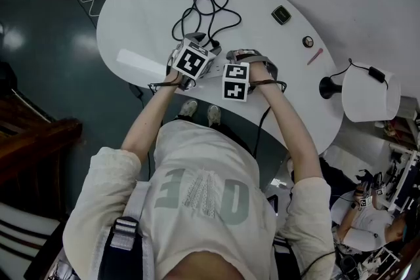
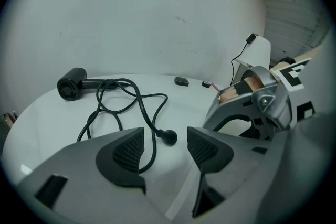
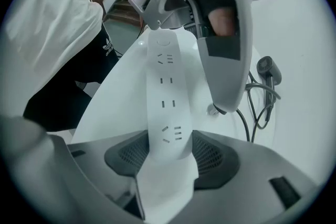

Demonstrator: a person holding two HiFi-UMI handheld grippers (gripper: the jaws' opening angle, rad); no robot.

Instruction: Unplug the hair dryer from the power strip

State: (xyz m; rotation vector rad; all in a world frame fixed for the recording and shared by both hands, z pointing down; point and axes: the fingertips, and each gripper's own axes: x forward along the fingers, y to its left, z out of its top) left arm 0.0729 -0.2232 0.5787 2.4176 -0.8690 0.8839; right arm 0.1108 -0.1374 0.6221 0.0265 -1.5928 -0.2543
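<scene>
Pinching the power strip [image 3: 167, 86], the right gripper [image 3: 170, 153] pointed down; the left gripper [image 2: 165, 149] gaped wide, the plug [image 2: 169, 137] lying loose ahead.

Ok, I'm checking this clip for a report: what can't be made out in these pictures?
- Head view: the long white plastic power strip is partly under the left gripper and right gripper; its sockets don't show there.
- Left gripper view: the round black plug shows no prongs.
- Right gripper view: the strip's near end is hidden behind the jaws shut on it.
- Head view: the small black rectangular thing is too small to identify.
</scene>
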